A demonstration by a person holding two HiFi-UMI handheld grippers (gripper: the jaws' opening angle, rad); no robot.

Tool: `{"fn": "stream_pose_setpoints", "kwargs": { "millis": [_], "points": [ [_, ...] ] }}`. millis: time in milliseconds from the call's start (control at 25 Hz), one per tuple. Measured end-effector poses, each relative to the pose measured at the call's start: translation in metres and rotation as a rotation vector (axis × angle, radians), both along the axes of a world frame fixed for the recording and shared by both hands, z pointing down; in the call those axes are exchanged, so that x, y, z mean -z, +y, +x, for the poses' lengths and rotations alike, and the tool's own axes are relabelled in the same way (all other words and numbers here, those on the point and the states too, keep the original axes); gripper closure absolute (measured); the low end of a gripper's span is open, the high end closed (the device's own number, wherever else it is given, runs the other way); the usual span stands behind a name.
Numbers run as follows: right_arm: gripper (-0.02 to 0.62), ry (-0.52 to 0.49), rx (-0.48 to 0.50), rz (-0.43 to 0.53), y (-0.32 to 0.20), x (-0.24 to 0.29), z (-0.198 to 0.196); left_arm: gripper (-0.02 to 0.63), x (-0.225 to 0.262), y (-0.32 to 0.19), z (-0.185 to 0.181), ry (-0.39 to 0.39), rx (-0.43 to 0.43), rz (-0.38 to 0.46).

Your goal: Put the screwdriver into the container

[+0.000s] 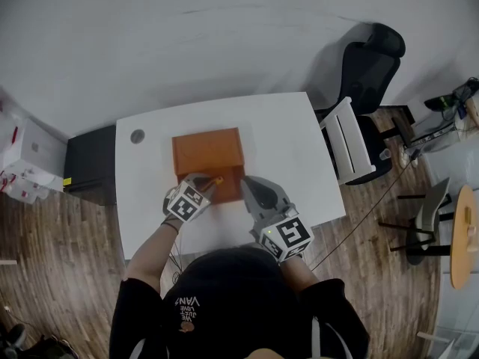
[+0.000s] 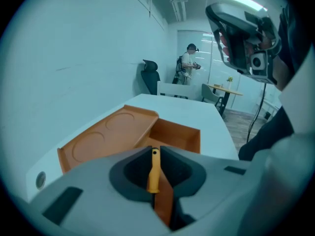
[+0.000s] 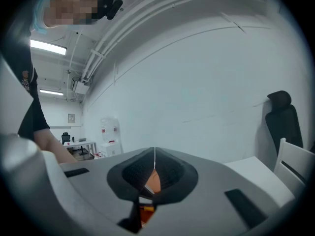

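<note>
An orange container [image 1: 208, 155] sits in the middle of the white table [image 1: 284, 137]. It has a flat part with two round recesses [image 2: 110, 134] and an open compartment [image 2: 178, 134]. My left gripper [image 1: 207, 185] hovers at the container's near edge, shut on a yellow screwdriver [image 2: 154, 172], which stands upright between the jaws [image 2: 155, 152]. The screwdriver's yellow end [image 1: 218, 179] shows over the container's front rim. My right gripper [image 1: 253, 188] rests beside the container's near right corner, pointing level. In the right gripper view its jaws [image 3: 154, 154] meet tip to tip with nothing between them.
A round grommet [image 1: 137, 135] lies at the table's far left. A white chair [image 1: 349, 144] and a black office chair [image 1: 370, 69] stand right of the table, and a black cabinet [image 1: 90, 163] stands to its left. A person [image 2: 188, 63] stands far off.
</note>
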State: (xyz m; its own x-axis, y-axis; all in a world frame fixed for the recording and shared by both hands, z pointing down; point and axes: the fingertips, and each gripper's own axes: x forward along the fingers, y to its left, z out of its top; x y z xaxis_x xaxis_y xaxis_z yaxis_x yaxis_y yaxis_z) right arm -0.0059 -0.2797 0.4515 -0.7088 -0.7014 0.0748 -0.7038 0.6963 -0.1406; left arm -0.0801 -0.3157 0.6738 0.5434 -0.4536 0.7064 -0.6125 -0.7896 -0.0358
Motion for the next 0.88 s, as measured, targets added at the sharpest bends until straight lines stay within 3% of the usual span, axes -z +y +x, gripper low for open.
{"fn": "stream_pose_setpoints", "kwargs": {
  "millis": [880],
  "points": [
    [0.583, 0.017, -0.037, 0.032, 0.03, 0.011, -0.005, 0.591, 0.096, 0.027, -0.008, 0.232, 0.066, 0.212]
  ]
}}
